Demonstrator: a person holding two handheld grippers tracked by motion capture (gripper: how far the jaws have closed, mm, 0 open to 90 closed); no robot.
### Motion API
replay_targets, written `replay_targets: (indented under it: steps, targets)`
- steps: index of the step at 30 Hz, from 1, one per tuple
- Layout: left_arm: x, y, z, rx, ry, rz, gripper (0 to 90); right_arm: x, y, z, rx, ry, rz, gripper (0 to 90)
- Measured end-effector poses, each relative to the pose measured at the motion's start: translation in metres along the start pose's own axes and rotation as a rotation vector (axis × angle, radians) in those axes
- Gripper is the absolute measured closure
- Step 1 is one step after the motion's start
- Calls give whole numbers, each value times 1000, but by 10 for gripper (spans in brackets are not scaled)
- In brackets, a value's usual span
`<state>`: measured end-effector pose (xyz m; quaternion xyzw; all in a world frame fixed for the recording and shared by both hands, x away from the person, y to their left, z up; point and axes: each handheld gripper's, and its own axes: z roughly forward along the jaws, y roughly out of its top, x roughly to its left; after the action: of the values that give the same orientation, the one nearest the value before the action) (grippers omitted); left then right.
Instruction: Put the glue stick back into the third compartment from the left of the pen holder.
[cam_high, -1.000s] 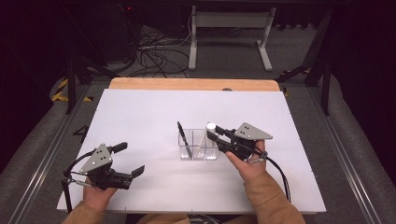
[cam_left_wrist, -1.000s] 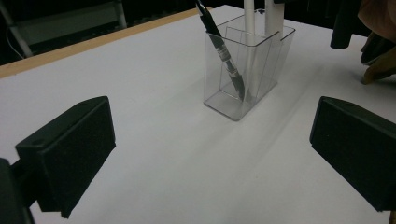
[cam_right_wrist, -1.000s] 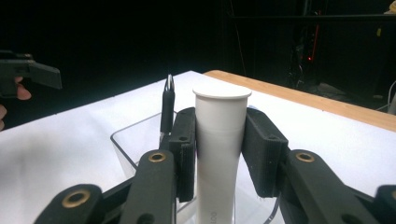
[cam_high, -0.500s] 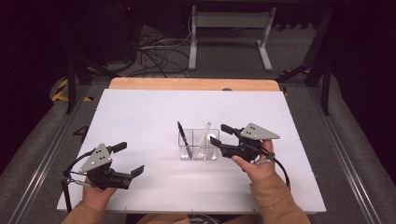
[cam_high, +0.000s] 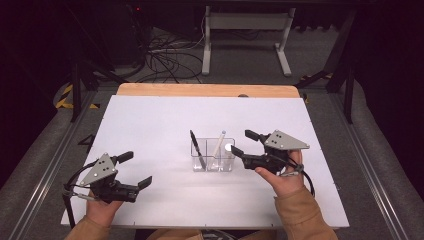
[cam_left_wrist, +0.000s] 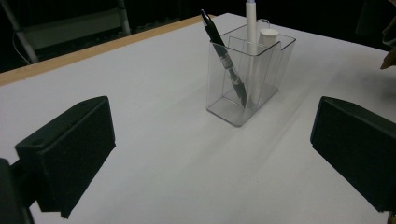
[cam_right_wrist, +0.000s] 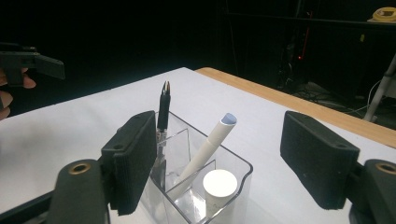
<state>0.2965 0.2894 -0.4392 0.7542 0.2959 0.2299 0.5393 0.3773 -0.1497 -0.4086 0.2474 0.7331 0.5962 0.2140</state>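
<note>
Standing in organiser: white cylinder (cam_right_wrist: 219, 184) in the clear holder (cam_high: 212, 161), centre of the high view, beside white pen (cam_right_wrist: 210, 142) and black pen (cam_high: 197, 149)
Right gripper (cam_high: 239, 143): jaws just opening, nothing between them, pulled up and back from a second ago
Left gripper (cam_high: 136, 170): wide open, empty, lower left
Doing it well: back off straight, clear of the rim

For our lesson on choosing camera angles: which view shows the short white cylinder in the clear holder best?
The right gripper view: the white cylinder sits close, its round top and side plain inside the clear holder. The left gripper view shows its top behind the holder's walls. The high view shows a small white dot.
</note>
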Motion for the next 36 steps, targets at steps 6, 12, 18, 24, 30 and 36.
replay_targets:
  steps: [6,12,18,24,30,36]
  targets:
    - [0,0,-1,1,0,1,6,0,2,-3,3,0,-14,265]
    - [0,0,-2,-8,10,-6,4,-1,5,-8,29,-4,-46,260]
    - [0,0,-2,-11,17,-12,4,-3,6,-21,14,-11,-39,261]
    - [1,0,-3,-15,23,-5,4,-10,-6,-35,54,-9,-27,255]
    - [0,0,-3,-15,29,2,4,-19,-18,-49,76,-29,-12,231]
    - [0,-1,-3,-21,30,-5,4,-26,-30,-61,84,-45,14,230]
